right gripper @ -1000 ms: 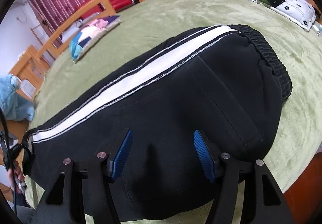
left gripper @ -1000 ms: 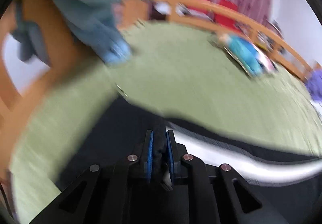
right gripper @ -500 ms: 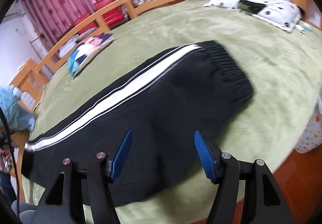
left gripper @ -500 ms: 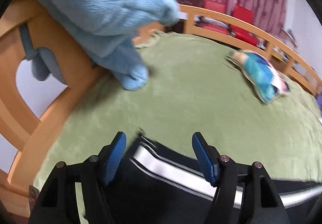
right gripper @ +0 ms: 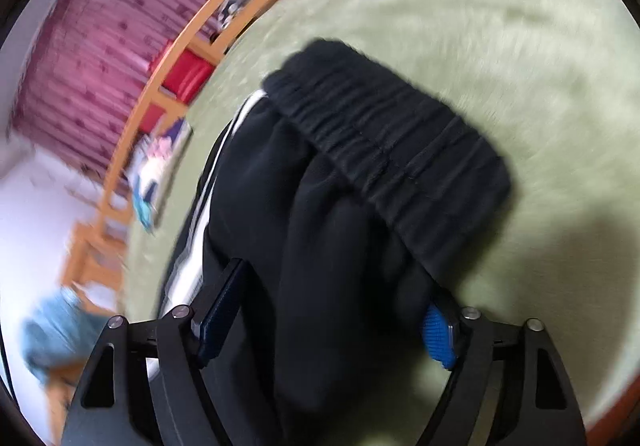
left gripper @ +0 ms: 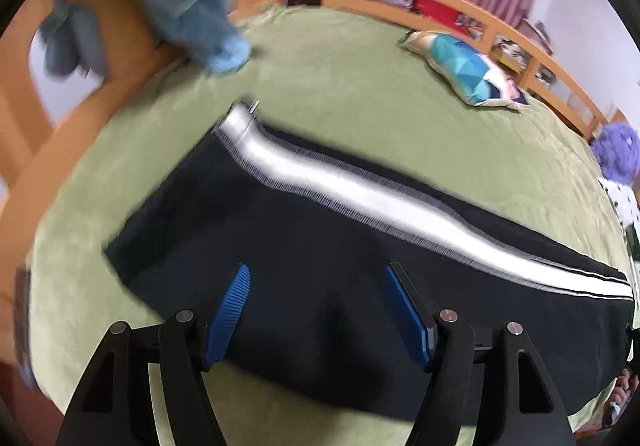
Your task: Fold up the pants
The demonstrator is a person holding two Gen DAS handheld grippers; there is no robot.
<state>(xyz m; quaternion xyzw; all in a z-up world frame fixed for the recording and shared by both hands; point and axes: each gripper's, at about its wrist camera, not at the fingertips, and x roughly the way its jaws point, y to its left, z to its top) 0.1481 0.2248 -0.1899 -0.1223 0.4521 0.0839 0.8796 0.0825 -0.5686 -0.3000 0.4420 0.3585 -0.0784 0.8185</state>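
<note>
Left gripper point(left gripper: 316, 286) jaws apart above black track pants point(left gripper: 320, 246); right gripper point(right gripper: 336, 302) jaws opening (waistband point(right gripper: 400, 149) ahead), pants fabric between.

We see black pants point(left gripper: 320, 246) with a white side stripe lying flat across the green bed. Their elastic waistband point(right gripper: 392, 149) is gathered at the right end.

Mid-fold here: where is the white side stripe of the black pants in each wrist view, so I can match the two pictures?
Left wrist view: the white side stripe of the black pants runs diagonally from upper left to the right edge.
Right wrist view: the stripe shows only as a narrow sliver along the pants' left edge.
Shared landmark: the teal patterned cushion on the green bedspread, near the wooden rail.
</note>
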